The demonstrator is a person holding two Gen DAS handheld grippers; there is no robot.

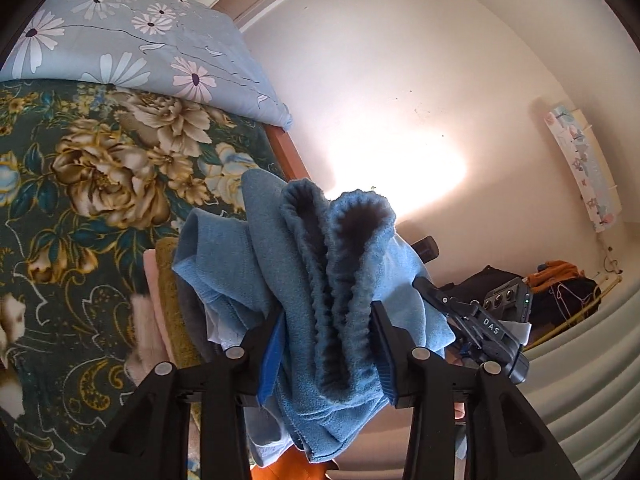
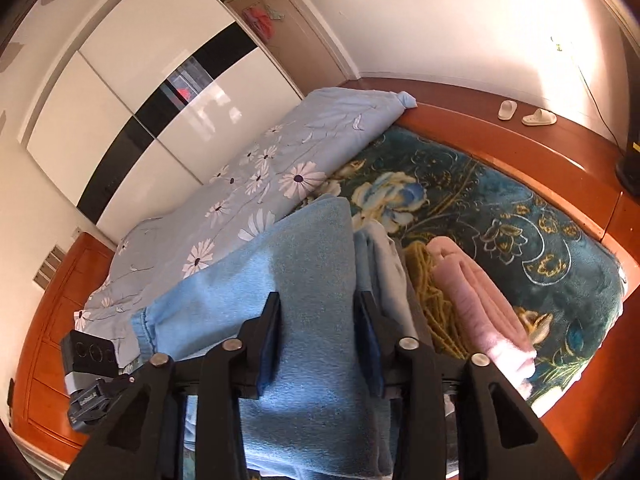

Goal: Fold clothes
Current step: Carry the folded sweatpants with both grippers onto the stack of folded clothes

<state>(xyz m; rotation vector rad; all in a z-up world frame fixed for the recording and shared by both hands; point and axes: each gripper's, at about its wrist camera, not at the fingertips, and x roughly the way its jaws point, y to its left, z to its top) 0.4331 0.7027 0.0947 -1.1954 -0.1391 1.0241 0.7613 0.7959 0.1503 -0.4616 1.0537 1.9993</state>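
Your left gripper (image 1: 326,344) has its jaws partway apart with a bunched edge of the blue garment (image 1: 320,272) clamped between the pads. To its left, on the floral blanket (image 1: 80,184), lies the stack of folded clothes (image 1: 168,308). Your right gripper (image 2: 316,340) is likewise partly open, and its pads appear to pinch a flat fold of the same garment; the stack sits just to its right. Judged step: carrying the folded piece to the stack. Next: lower it squarely on top, then release both sides evenly so the fold holds.
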